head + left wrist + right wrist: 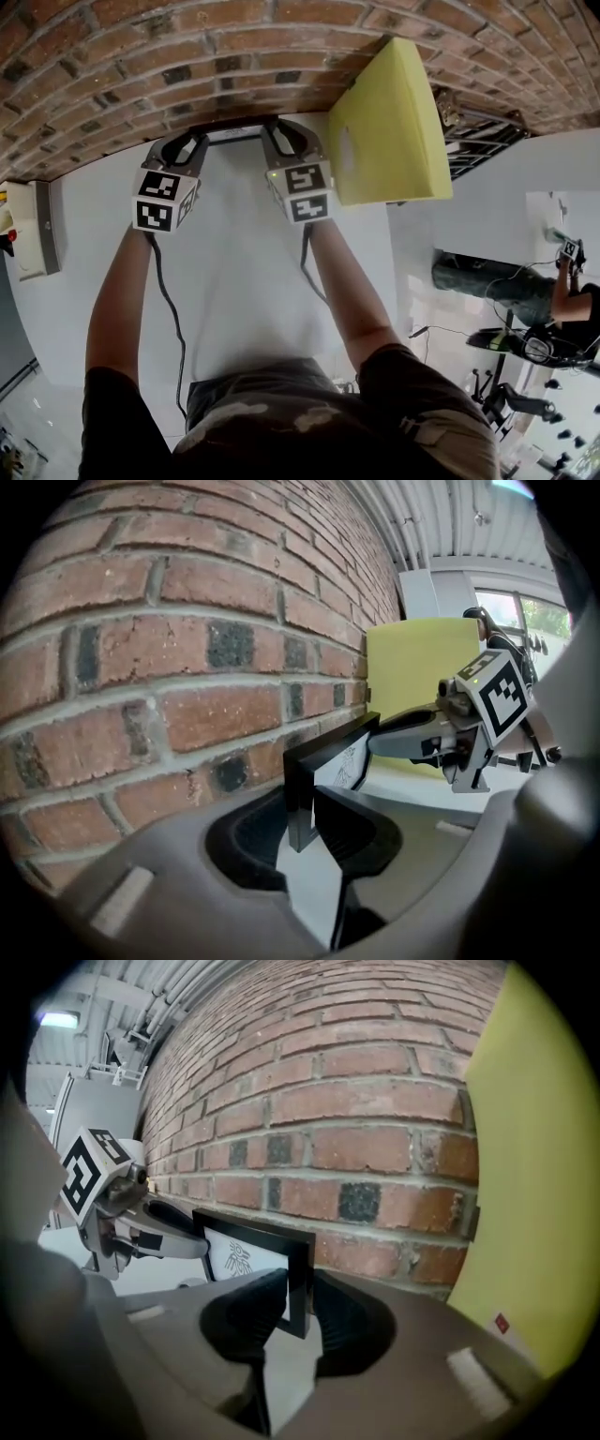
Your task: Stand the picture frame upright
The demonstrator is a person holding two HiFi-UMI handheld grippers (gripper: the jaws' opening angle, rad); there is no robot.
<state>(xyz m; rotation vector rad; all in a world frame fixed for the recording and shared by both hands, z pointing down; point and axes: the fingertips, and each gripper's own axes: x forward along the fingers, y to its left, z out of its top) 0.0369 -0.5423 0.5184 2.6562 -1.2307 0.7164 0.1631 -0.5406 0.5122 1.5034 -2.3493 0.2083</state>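
The head view is looking steeply down from above onto the desk and the brick wall. The left gripper view is sitting close along that wall, facing the right gripper. The right gripper view is facing back at the left gripper. Both are sharing the picture frame at close range.

We see the picture frame as a slim black rectangle around a white sheet with 1 small dark line drawing. It stands upright on its long edge, in landscape, just in front of the brick wall and parallel to it, its face turned away from the bricks. Its 2 short ends are clamped, 1 in the left gripper, 1 in the right gripper. We cannot tell whether its lower edge touches the white table.
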